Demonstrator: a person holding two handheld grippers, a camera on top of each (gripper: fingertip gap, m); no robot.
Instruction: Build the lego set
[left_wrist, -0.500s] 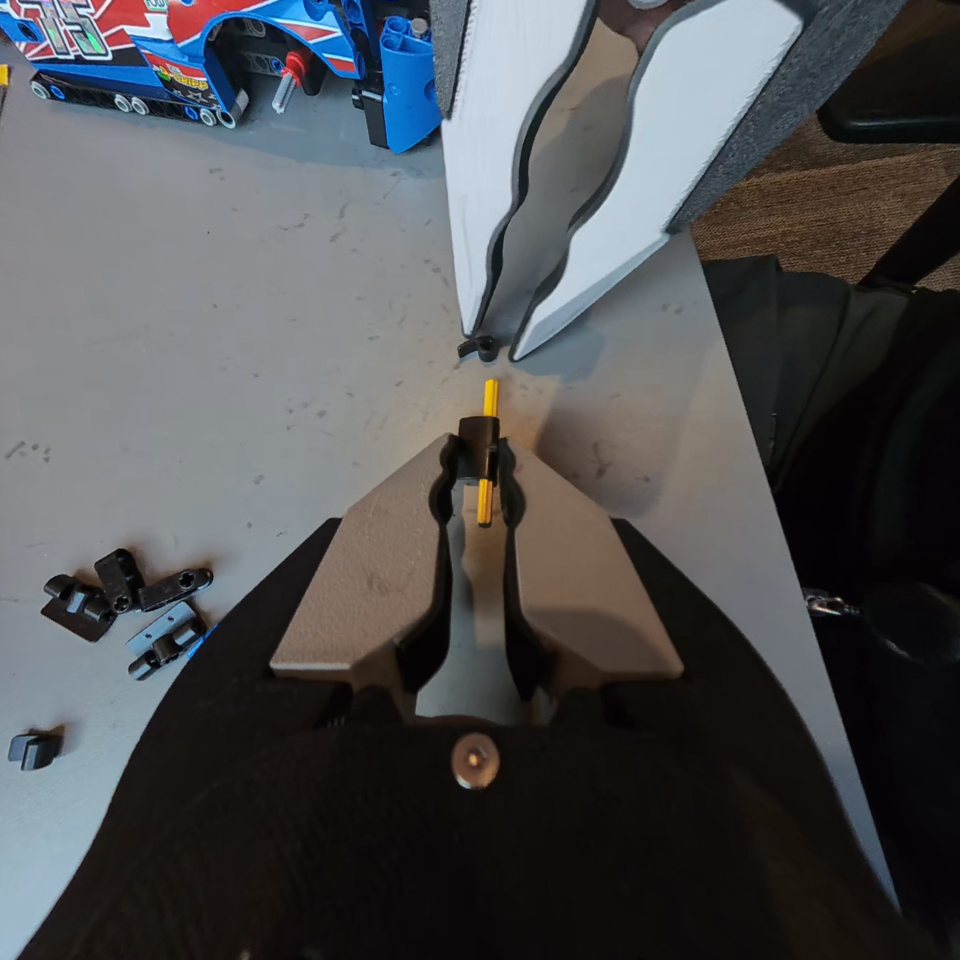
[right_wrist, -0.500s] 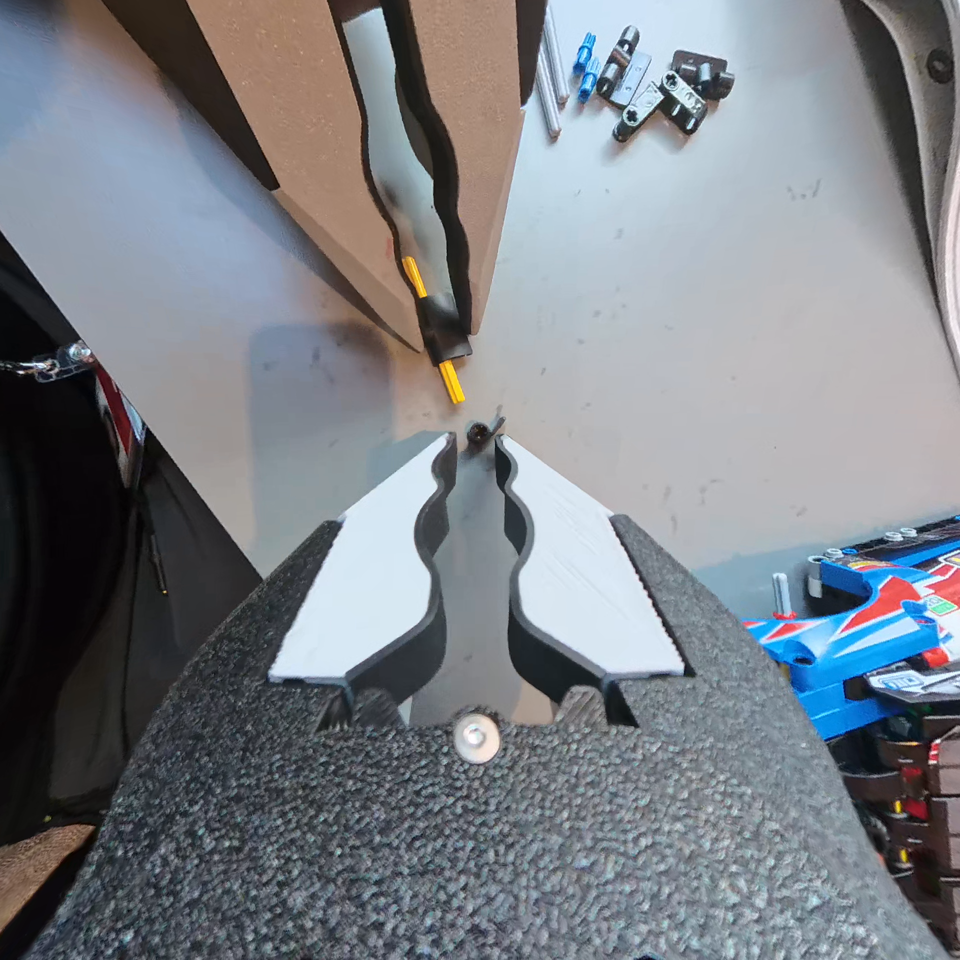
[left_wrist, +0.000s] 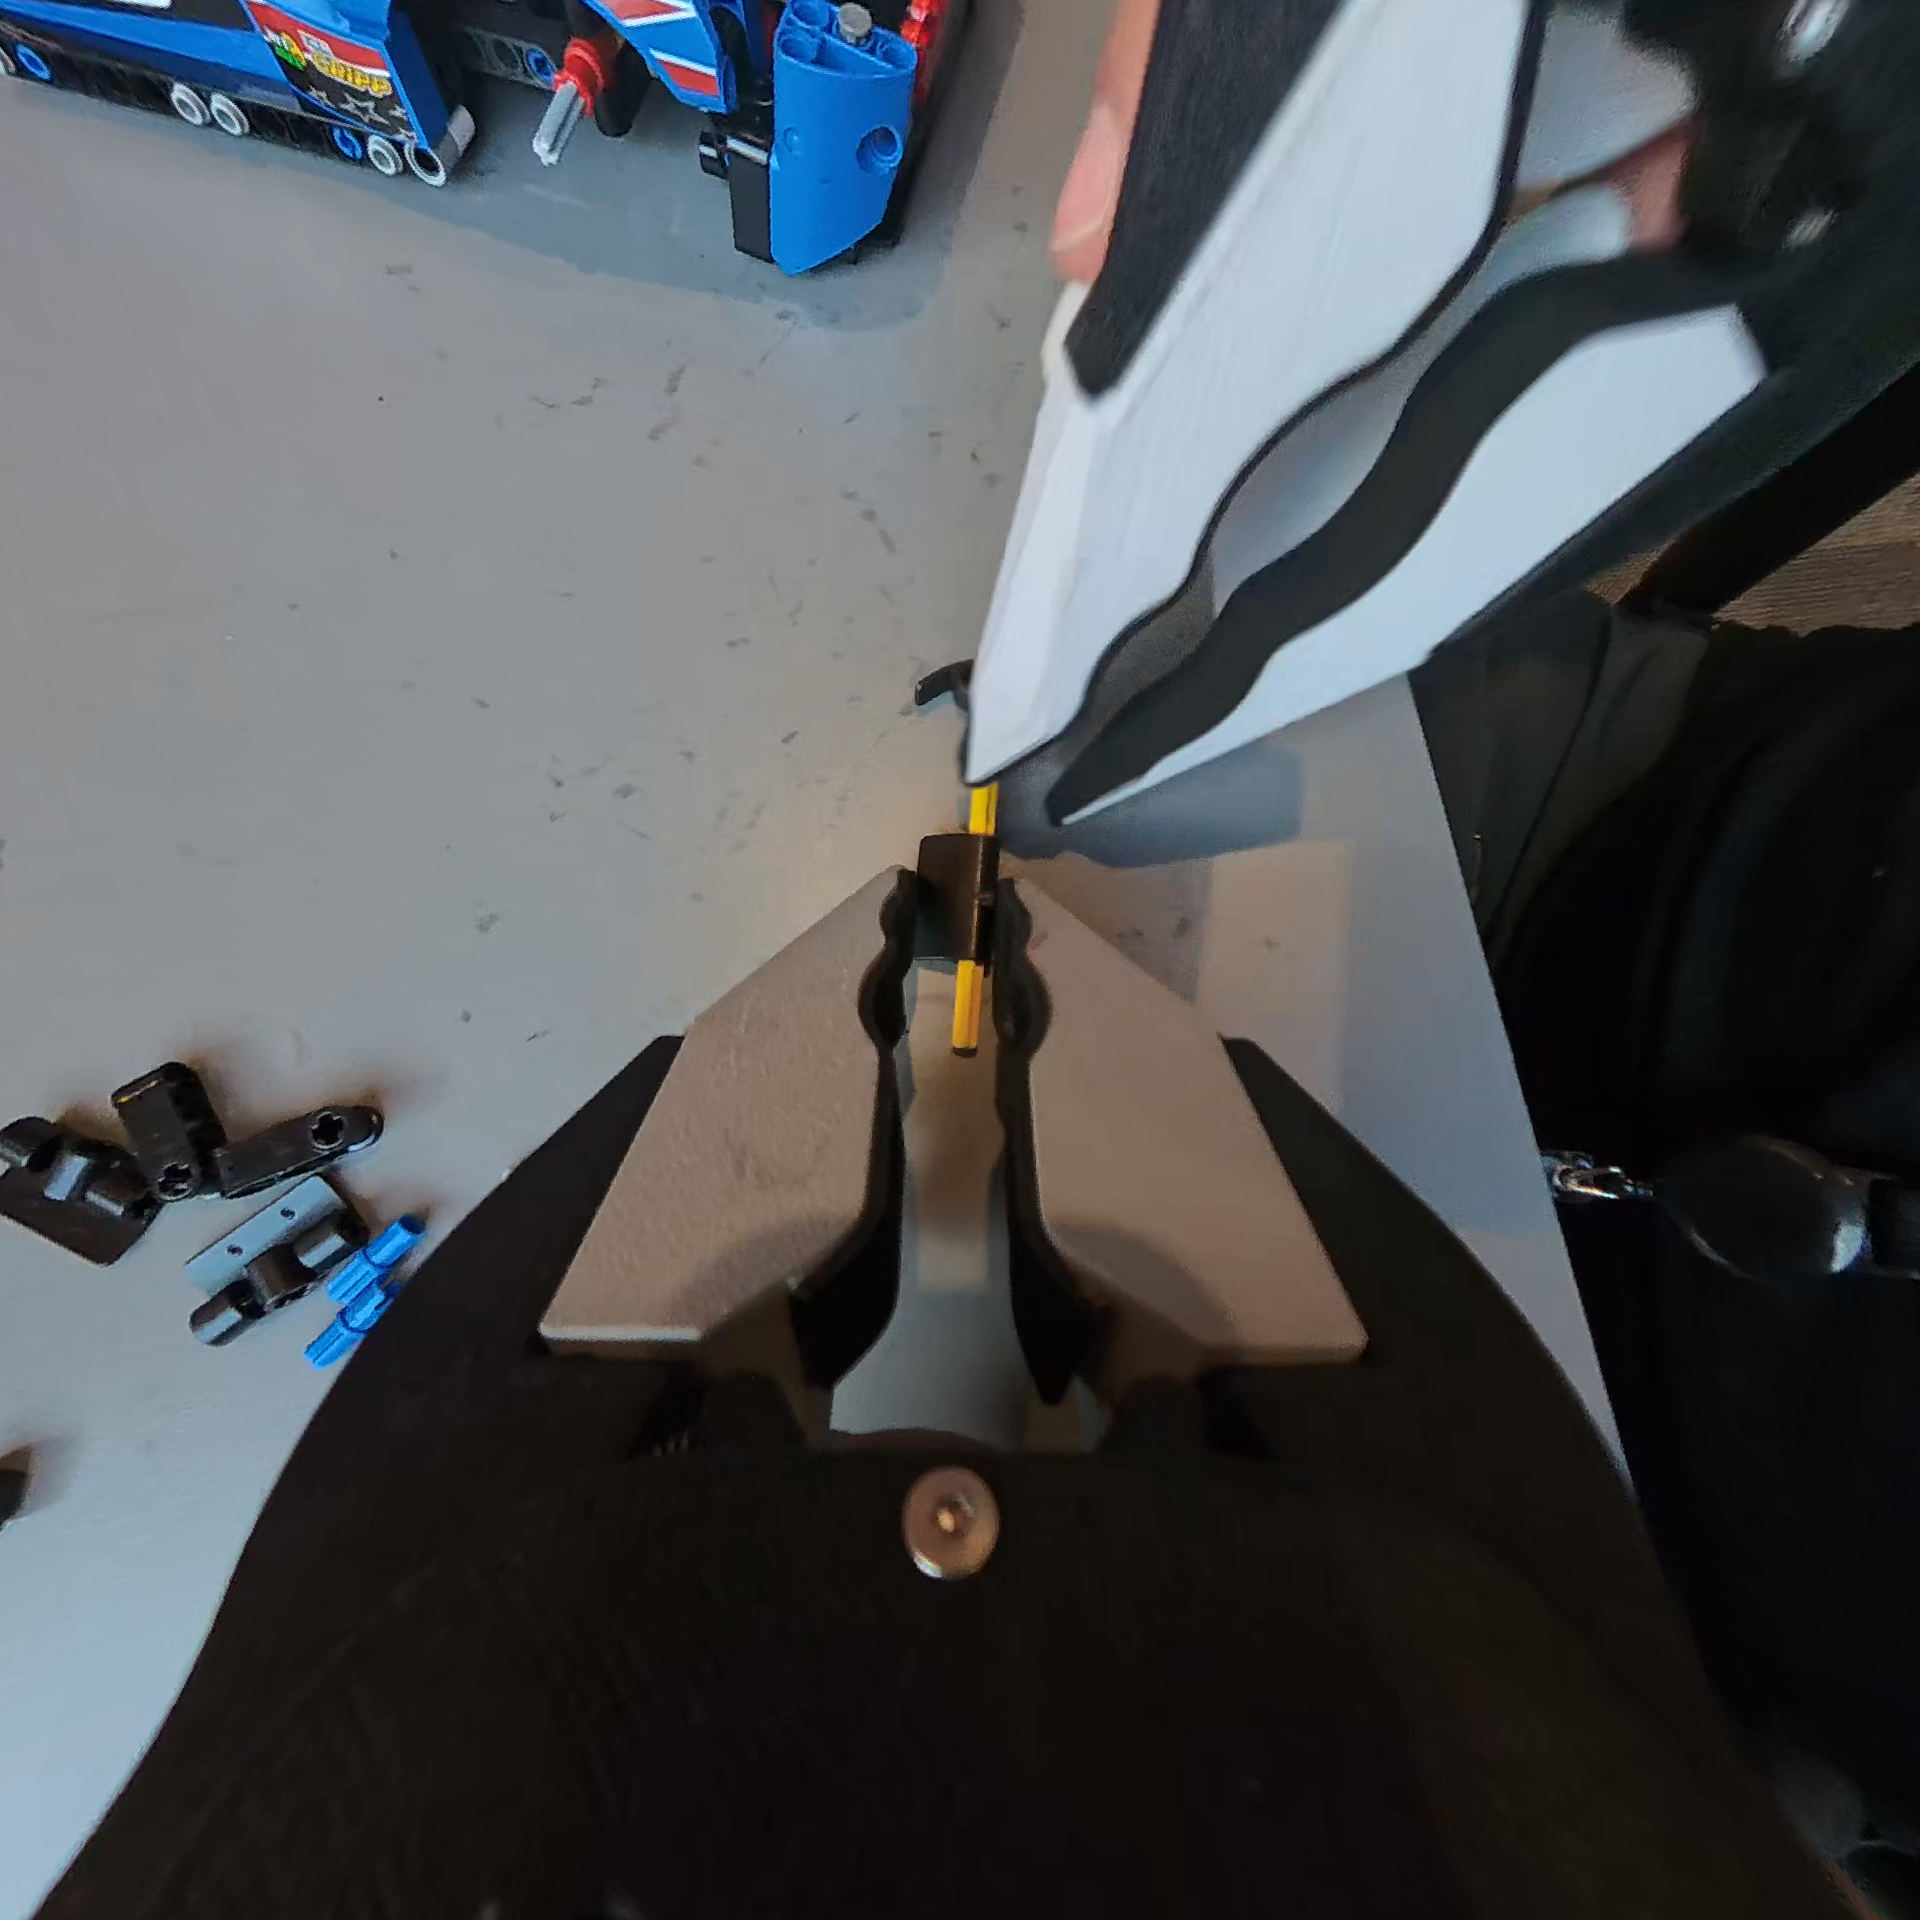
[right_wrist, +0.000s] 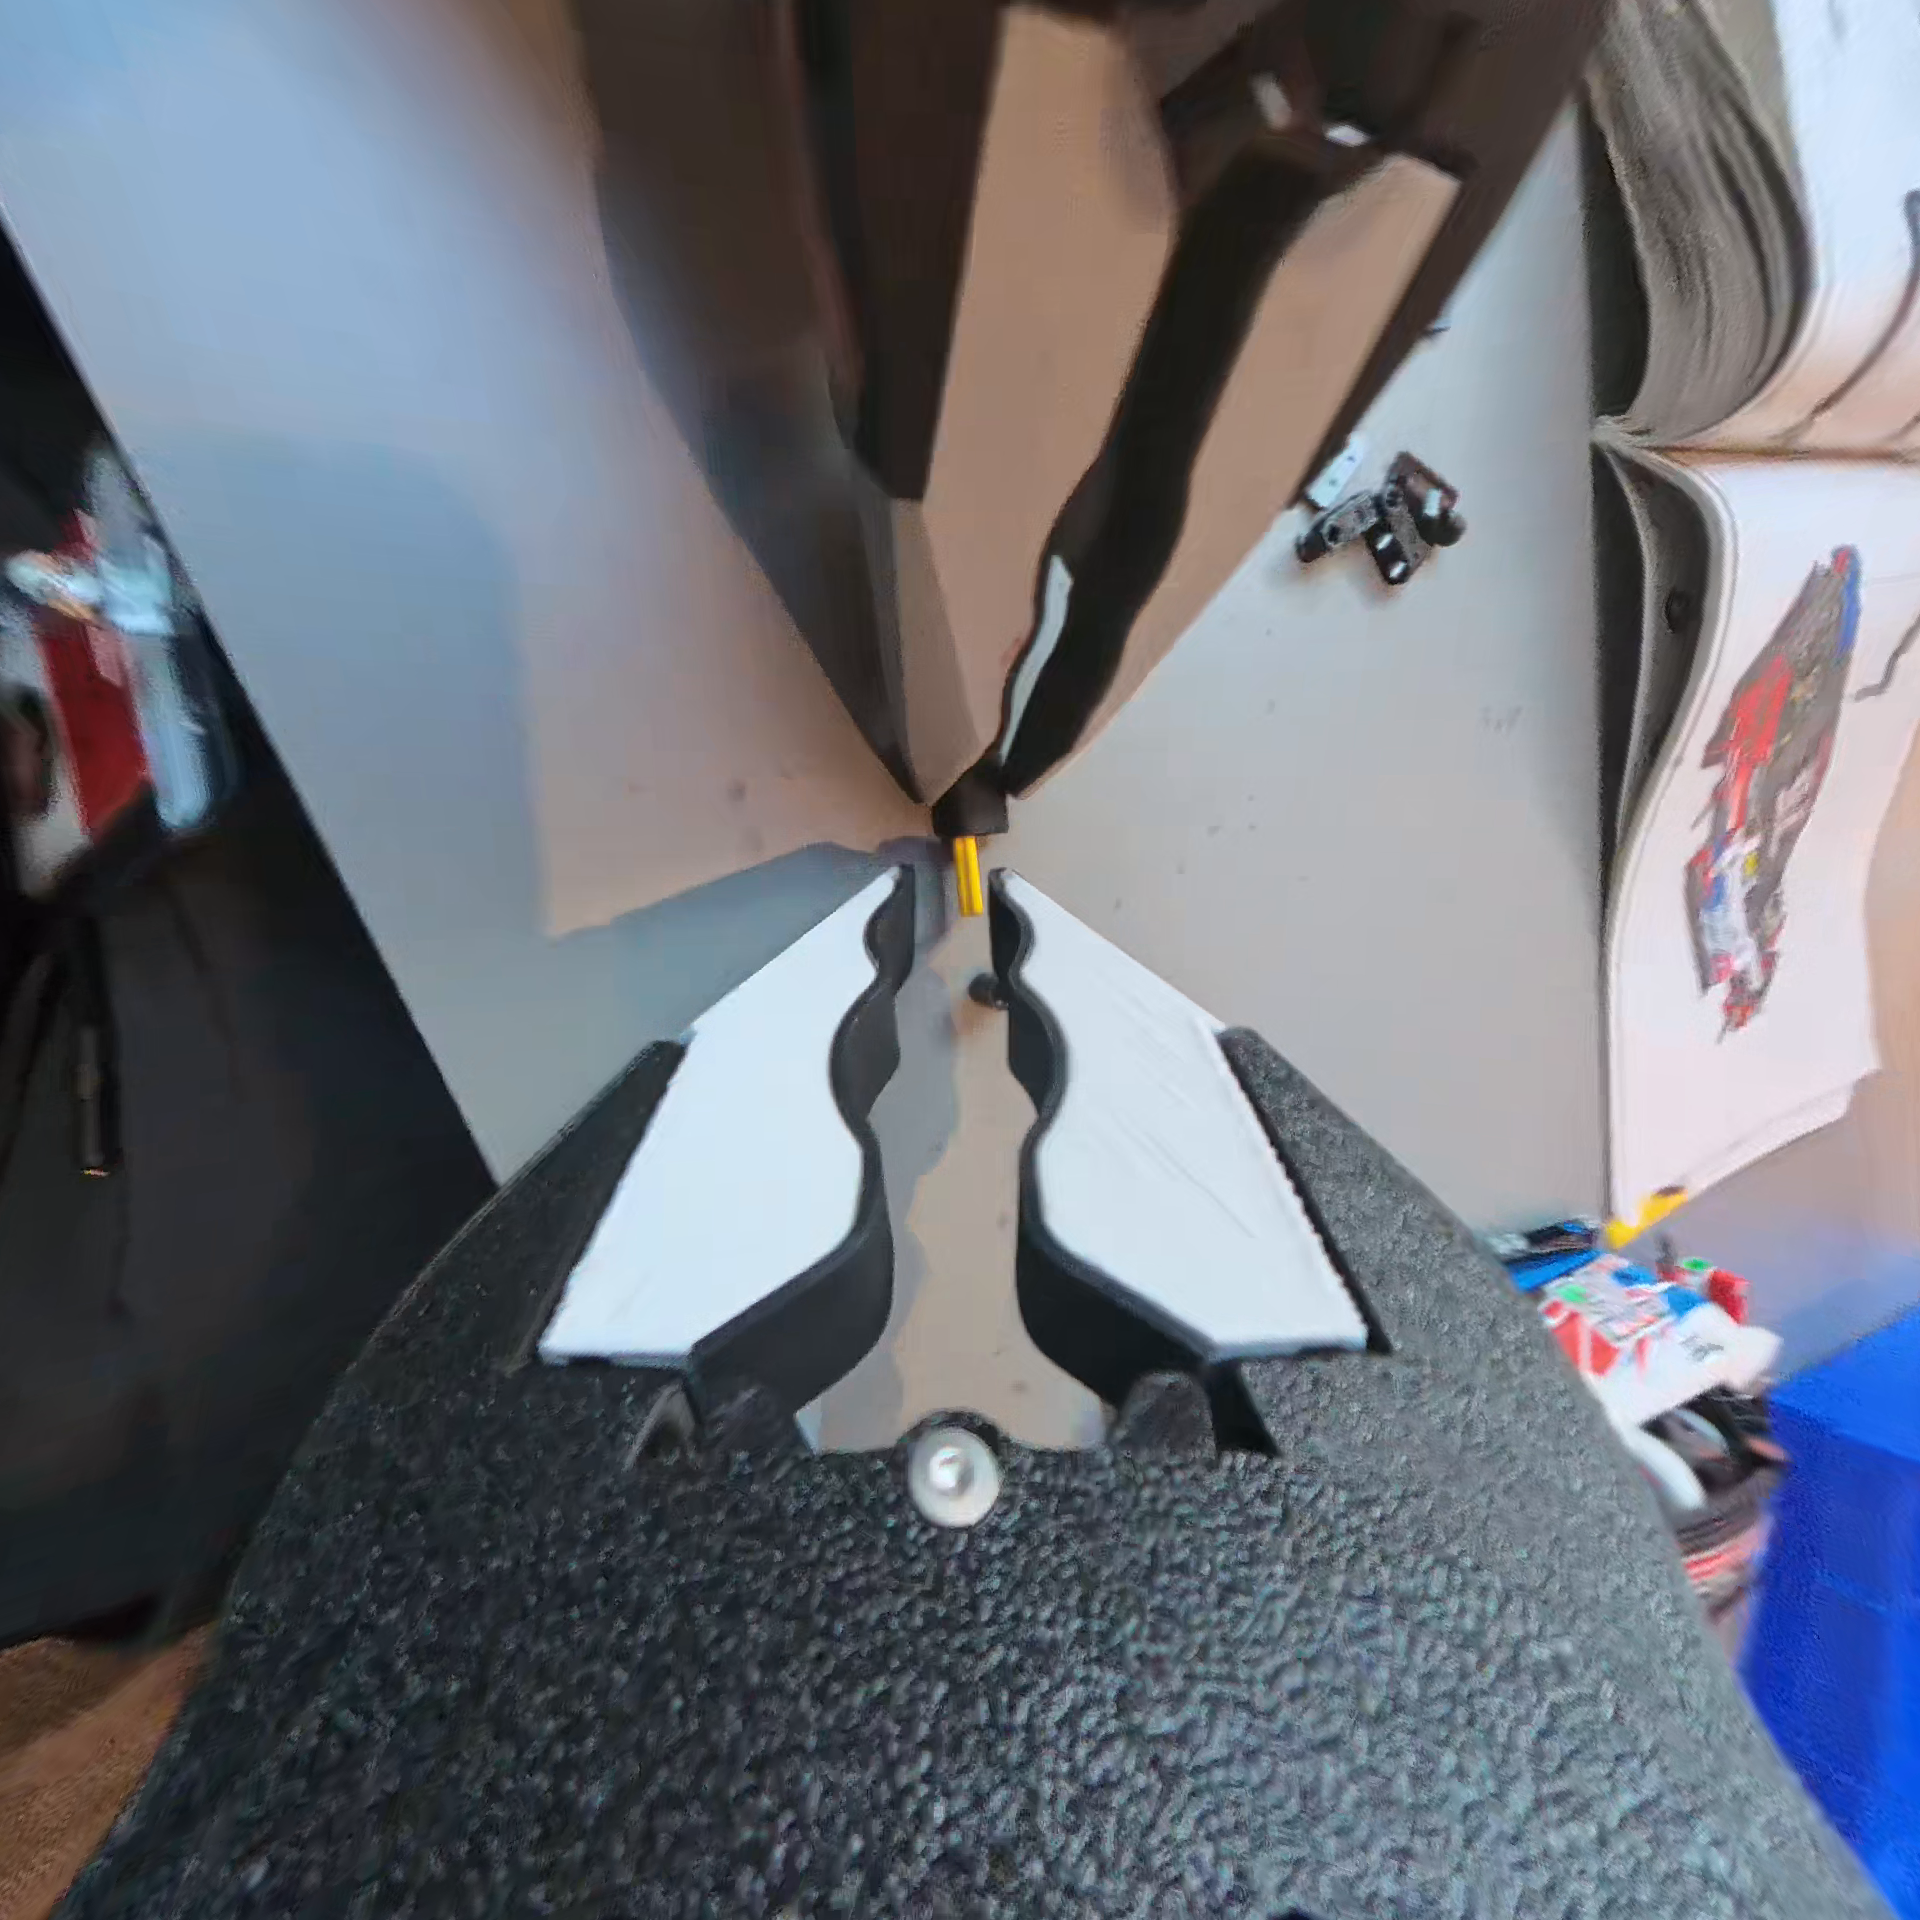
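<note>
Left wrist view: the left gripper (left_wrist: 958, 904) is clamping a small black connector (left_wrist: 956, 896) between its tan fingertips, with a thin yellow rod (left_wrist: 967, 1006) running through that piece. One end of the rod is hanging back between the fingers; the other end is poking forward and meeting the tips of the right gripper (left_wrist: 1013, 795), which is reaching in from the upper right with its white fingers slightly parted. A tiny black clip (left_wrist: 940, 686) is lying on the grey table (left_wrist: 468, 675) just beside the right gripper's tip. At the far edge of the table the blue toy car (left_wrist: 499, 83) is sitting partly built. Near the left edge a cluster of loose black parts (left_wrist: 177, 1153) is lying with two blue pegs (left_wrist: 364, 1288) beside it.

Right wrist view: the right gripper (right_wrist: 951, 883) is holding its white fingers a little apart, gripping nothing, while the tip of the yellow rod (right_wrist: 967, 889) is sitting in the gap between them. Whether the fingers are touching the rod cannot be told. The left gripper (right_wrist: 971, 800) is coming down from above, closed on the black connector (right_wrist: 971, 812). The tiny black clip (right_wrist: 982, 990) is lying on the table (right_wrist: 1299, 883) between the right fingers. Farther right, an open instruction booklet (right_wrist: 1745, 831) is resting on the table, with the loose black parts (right_wrist: 1382, 520) near it and the blue toy car (right_wrist: 1642, 1309) blurred at the lower right.
</note>
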